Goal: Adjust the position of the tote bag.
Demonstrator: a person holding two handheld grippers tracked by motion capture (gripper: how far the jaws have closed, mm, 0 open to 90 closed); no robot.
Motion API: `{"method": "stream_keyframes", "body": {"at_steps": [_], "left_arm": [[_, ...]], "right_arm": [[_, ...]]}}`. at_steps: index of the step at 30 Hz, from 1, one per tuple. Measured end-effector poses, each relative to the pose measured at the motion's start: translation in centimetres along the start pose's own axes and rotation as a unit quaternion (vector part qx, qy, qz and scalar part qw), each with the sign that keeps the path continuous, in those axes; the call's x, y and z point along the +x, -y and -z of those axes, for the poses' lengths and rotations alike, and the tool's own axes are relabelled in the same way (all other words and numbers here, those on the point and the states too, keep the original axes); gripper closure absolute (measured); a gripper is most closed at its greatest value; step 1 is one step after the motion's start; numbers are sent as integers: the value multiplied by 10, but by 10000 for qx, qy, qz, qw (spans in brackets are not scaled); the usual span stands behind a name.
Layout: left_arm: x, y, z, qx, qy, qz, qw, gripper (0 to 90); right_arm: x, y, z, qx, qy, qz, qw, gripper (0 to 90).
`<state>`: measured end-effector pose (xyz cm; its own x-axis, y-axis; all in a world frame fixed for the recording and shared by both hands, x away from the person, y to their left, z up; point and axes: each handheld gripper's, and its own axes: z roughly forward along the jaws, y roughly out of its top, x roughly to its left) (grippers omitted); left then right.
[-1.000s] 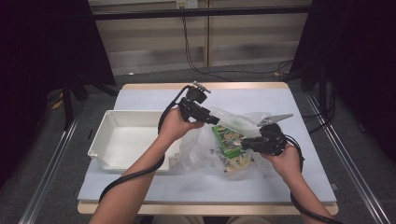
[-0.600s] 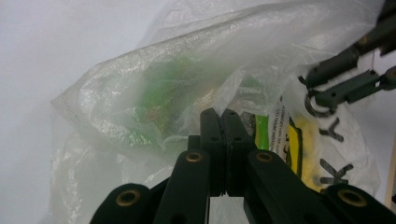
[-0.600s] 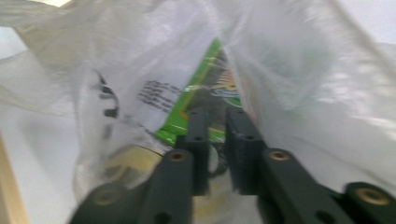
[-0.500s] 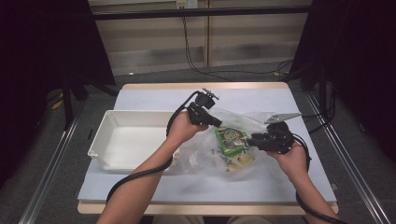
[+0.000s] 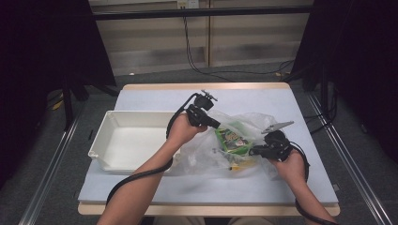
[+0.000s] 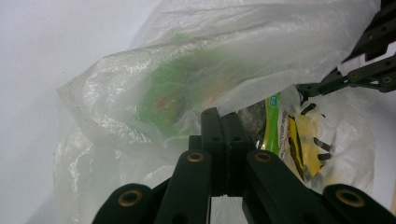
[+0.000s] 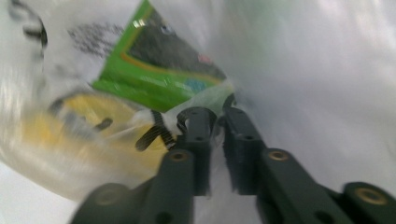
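A: The clear plastic bag (image 5: 234, 145) is seen lying on the table (image 5: 155, 98), just right of the white tray (image 5: 126, 140), between the two grippers. Its long axis is laid roughly across the table, left to right, with a slight tilt toward the far side at the left.

B: And the contents can be made out through the film. A green packet (image 5: 233, 138) is seen near the middle, its longer side running from near-left to far-right, and a yellow item (image 5: 237, 165) is tucked just nearer the person.

A: The left gripper (image 5: 217, 125) is pressed shut on the bag's far-left edge. In the left gripper view the jaws are brought fully together with the film (image 6: 187, 93) pinched at the tips.

B: The right gripper (image 5: 253, 151) is placed at the bag's right side. Its jaws have just been closing, and in the right gripper view a fold of the bag (image 7: 299, 70) is caught between them, with only a thin gap left; that view is blurred.

A: Compared with a second ago, both hands are seen lower over the table. The bag has been shifted rightward and flattened out, and the green packet is now laid flatter inside it.

B: The tray has been left where it was.
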<state>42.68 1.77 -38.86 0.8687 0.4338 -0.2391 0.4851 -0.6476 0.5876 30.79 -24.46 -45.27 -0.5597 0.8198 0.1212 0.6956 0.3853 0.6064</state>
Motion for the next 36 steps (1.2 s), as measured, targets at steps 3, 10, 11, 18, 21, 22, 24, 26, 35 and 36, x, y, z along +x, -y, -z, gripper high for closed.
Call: {"method": "stream_keyframes", "body": {"at_steps": [3, 10, 11, 18, 21, 22, 24, 26, 35, 36], "left_arm": [[3, -1, -1, 30, -51, 35, 10000, 900], [5, 1, -4, 44, -127, 21, 9999, 900], [5, 3, -7, 36, -83, 61, 9999, 900], [1, 2, -11, 36, -32, 57, 10000, 900], [0, 0, -9, 21, -32, 1, 10000, 900], [-1, 0, -8, 10, -24, 25, 10000, 900], [-1, -1, -7, 43, -18, 5, 10000, 900], [-2, -1, -6, -4, -5, 1, 10000, 900], [1, 0, -6, -7, -14, -14, 10000, 900], [2, 0, -5, 11, -25, -11, 10000, 900]], "right_arm": [[-2, 8, -1, 124, -128, -74, 9998, 900], [-9, 28, 6, 67, -103, -231, 9997, 900], [-11, 37, 9, 73, -95, -311, 9994, 900], [-2, 32, 18, -227, -7, -180, 9996, 733], [6, 20, 21, -341, -53, -46, 9994, 686], [8, 15, 22, -385, -17, -17, 9993, 674], [10, 12, 22, -408, -38, 9, 9992, 674], [12, -2, 17, -495, -33, 88, 9987, 658], [7, -23, -2, -584, 77, 163, 9981, 526], [6, -24, -3, -579, 94, 164, 9981, 529]]}}
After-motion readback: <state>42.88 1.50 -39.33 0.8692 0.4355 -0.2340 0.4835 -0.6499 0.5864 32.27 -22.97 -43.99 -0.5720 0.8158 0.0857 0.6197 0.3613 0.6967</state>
